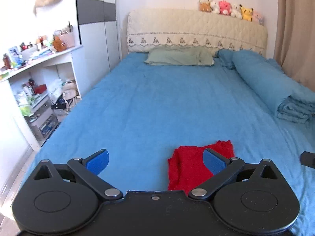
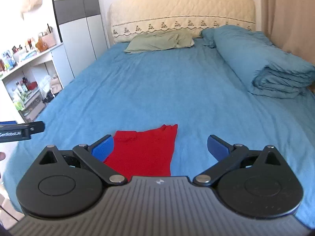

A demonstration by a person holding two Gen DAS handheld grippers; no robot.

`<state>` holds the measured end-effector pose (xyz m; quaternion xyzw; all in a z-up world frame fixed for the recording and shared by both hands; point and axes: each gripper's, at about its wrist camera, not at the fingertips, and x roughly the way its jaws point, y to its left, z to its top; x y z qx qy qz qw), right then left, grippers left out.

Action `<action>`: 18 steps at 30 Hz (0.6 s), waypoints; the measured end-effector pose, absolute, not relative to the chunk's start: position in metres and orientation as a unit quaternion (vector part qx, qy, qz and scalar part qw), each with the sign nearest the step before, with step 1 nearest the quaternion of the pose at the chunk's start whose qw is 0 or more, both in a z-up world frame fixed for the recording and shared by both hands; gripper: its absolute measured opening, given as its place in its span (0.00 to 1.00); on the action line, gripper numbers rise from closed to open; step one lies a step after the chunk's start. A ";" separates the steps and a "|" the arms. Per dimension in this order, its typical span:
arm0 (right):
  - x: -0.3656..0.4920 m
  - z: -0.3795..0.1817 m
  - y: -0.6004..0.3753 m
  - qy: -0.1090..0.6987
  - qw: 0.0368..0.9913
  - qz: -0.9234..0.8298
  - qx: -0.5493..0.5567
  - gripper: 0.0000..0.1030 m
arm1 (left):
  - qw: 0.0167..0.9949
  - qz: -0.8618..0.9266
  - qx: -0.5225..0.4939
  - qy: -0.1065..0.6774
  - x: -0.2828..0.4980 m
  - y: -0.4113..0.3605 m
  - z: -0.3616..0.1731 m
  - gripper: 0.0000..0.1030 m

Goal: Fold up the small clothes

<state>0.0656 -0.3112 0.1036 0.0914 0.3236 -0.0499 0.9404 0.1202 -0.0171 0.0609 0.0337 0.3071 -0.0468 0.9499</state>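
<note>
Lying flat on the bed [image 2: 137, 78], the red garment [image 2: 145, 153] runs lengthwise toward the headboard [image 2: 183, 13].

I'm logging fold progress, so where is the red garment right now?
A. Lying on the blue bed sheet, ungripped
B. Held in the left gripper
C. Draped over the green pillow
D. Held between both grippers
A: the red garment lies on the blue bed sheet, while the left gripper and right gripper are both open above it.
</note>
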 end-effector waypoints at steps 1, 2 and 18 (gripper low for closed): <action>0.053 0.113 -0.310 0.325 0.940 -0.049 0.096 1.00 | 0.951 -0.049 0.032 0.304 0.106 -0.015 0.067 1.00; 0.041 0.120 -0.307 0.324 0.940 -0.052 0.097 1.00 | 0.951 -0.051 0.031 0.303 0.094 -0.014 0.071 1.00; -0.071 0.095 -0.273 0.398 0.911 -0.099 0.051 1.00 | 0.934 -0.065 0.065 0.345 0.009 -0.007 0.035 1.00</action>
